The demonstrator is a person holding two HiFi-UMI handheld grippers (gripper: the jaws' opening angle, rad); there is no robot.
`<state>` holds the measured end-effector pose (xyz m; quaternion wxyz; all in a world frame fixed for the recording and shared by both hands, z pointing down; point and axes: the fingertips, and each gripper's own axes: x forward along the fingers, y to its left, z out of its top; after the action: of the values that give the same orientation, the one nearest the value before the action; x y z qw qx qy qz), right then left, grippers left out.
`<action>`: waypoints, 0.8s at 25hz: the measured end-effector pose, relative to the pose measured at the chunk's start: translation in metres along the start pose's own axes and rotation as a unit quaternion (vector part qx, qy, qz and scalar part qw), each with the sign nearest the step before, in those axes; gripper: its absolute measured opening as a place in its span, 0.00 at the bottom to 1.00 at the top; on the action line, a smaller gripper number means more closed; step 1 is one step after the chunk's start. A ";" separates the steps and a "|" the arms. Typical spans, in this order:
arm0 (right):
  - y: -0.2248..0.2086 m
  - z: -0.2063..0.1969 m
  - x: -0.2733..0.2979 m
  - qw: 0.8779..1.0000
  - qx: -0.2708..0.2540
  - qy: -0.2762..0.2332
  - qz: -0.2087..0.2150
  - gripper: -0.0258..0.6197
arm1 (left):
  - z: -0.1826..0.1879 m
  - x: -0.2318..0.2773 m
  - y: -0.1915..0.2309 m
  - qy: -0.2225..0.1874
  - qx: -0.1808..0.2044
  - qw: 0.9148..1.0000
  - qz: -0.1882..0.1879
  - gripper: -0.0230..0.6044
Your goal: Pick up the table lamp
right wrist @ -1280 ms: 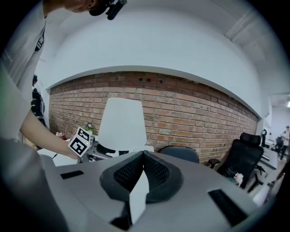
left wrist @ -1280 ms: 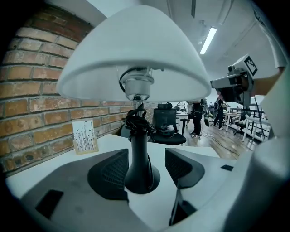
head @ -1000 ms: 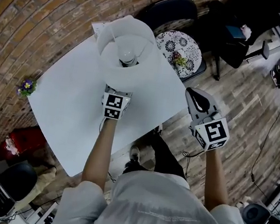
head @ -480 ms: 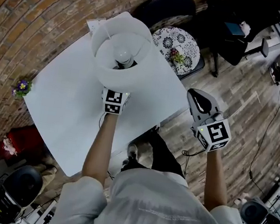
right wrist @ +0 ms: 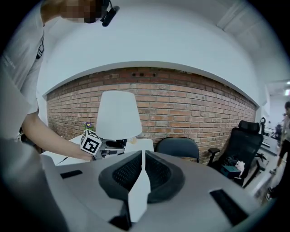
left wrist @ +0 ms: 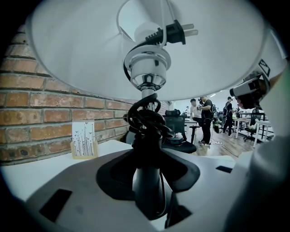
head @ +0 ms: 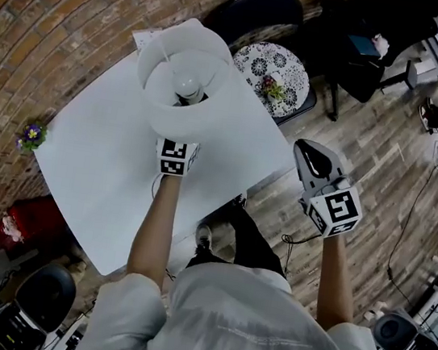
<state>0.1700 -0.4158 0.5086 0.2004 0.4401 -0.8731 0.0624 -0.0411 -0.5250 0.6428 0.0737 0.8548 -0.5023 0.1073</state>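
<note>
Left gripper view: white-shaded table lamp with dark slender stem [left wrist: 90,50], stem pinched between jaws of left gripper [left wrist: 147,181], black cord [left wrist: 145,118] coiled round stem, long axis upright, shade uppermost, over white square table [head: 105,169], right gripper [right wrist: 141,170] pressed together, empty, well apart.

White bench [head: 104,181] stands against a brick wall [head: 53,31]. A small card stand [left wrist: 84,139] sits at its far corner.

One table lamp [head: 182,83], one white table [head: 98,168], one card [left wrist: 84,138], two hand-held grippers [left wrist: 148,190] [right wrist: 142,158].
</note>
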 end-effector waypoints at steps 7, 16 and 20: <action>-0.011 0.002 -0.014 1.000 0.015 -0.015 -0.015 0.06 | 0.003 -0.003 -0.003 -0.003 -0.003 1.000 0.006 0.27; -0.001 0.000 -0.027 1.000 0.015 -0.021 -0.009 0.06 | 0.020 -0.026 -0.014 0.004 -0.001 1.000 -0.001 0.27; 0.008 0.017 -0.035 0.999 0.018 -0.043 -0.015 0.05 | 0.035 -0.050 -0.016 -0.004 0.006 1.000 -0.005 0.27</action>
<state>0.1775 -0.3892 0.4797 0.1555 0.4588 -0.8730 0.0564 -0.0468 -0.4829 0.5953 0.0675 0.8583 -0.4973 0.1067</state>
